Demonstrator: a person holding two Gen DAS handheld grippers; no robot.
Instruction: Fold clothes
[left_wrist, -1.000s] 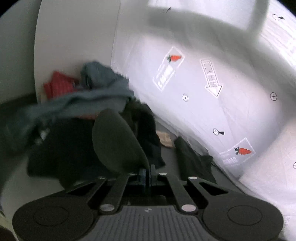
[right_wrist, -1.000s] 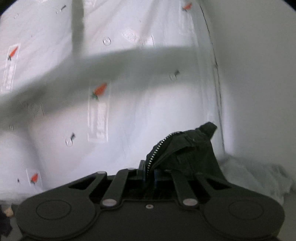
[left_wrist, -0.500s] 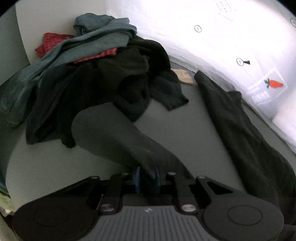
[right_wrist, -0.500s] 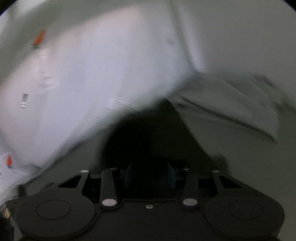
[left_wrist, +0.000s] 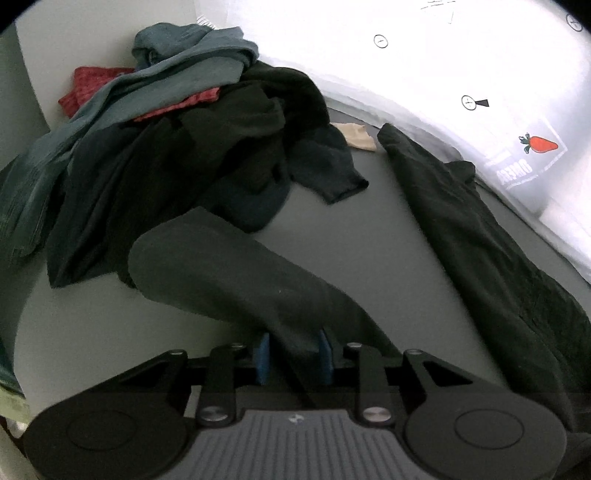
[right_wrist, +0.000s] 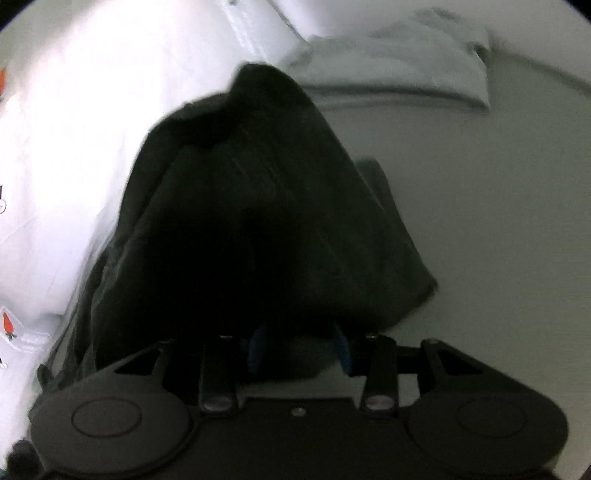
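Left gripper (left_wrist: 293, 356): jaws partly apart, having just been opening; a dark grey trouser leg (left_wrist: 236, 273) runs between the blue pads (left_wrist: 263, 352) with a gap showing on each side, so the cloth lies between them unclamped and drapes onto the grey table (left_wrist: 369, 236). Right gripper (right_wrist: 299, 349): jaws likewise apart after opening; the bunched black end of the same dark garment (right_wrist: 258, 206) sits over and between its blue pads (right_wrist: 343, 349); whether the pads press on the cloth cannot be told, as the fabric hides them and the view is blurred. In the left wrist view a second dark stretch of fabric (left_wrist: 480, 236) lies along the table's right edge, beside a white printed sheet (left_wrist: 443, 74) bearing carrot marks. A heap of unfolded clothes (left_wrist: 192, 122), teal, red and black, occupies the far left of the table. A pale folded cloth (right_wrist: 406, 62) lies at the far edge in the right wrist view.
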